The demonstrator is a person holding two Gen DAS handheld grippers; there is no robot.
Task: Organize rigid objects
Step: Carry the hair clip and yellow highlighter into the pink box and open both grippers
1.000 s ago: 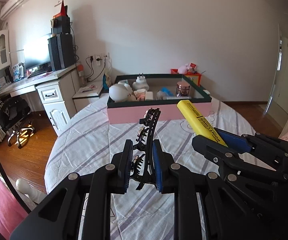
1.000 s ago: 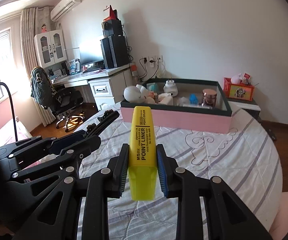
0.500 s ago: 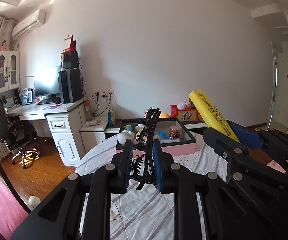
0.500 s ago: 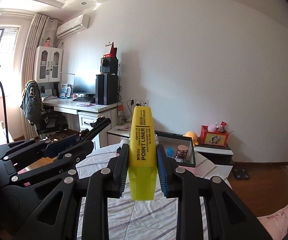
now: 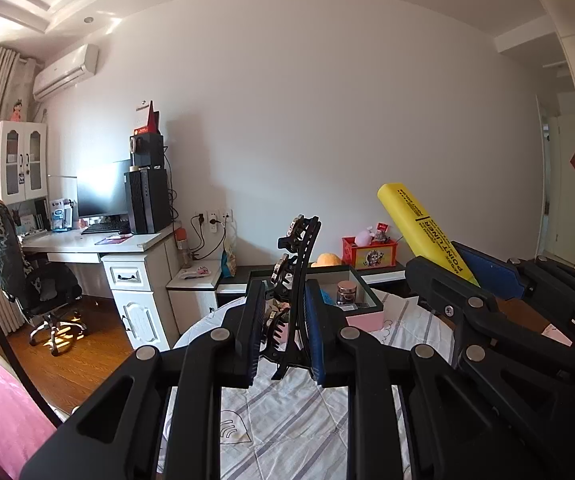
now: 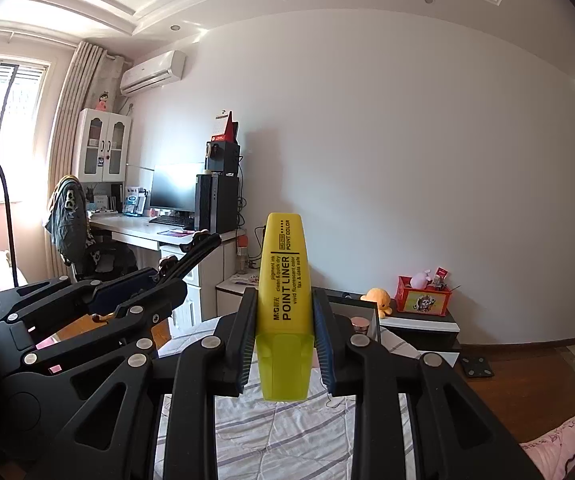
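Two items held, one per gripper. Left gripper (image 5: 280, 334) clenched on black hair clip (image 5: 297, 276); right gripper (image 6: 283, 336) clenched on yellow highlighter (image 6: 284, 280). Both raised above striped bedspread (image 5: 287, 436), aimed only slightly below level. Pink box (image 5: 363, 318) with dark rim lies ahead of and below both sets of jaws, at far end of bed, partly hidden behind clip and left jaws in left view; jar (image 5: 345, 292) and other small contents visible inside. Left gripper appears slightly nearer to box, though cannot tell for certain. Clip long axis runs forward and up out of jaws, gently curved, toothed side to left, free tip pointing at wall. Highlighter long axis in line with jaws, translucent cap end toward camera, flat butt end pointing forward and up. Judgement: carry-to-box phase; next move calls for forward travel, then nose-down tilt so each item drops clear of rim. Risk: long clip catching rim or contents.
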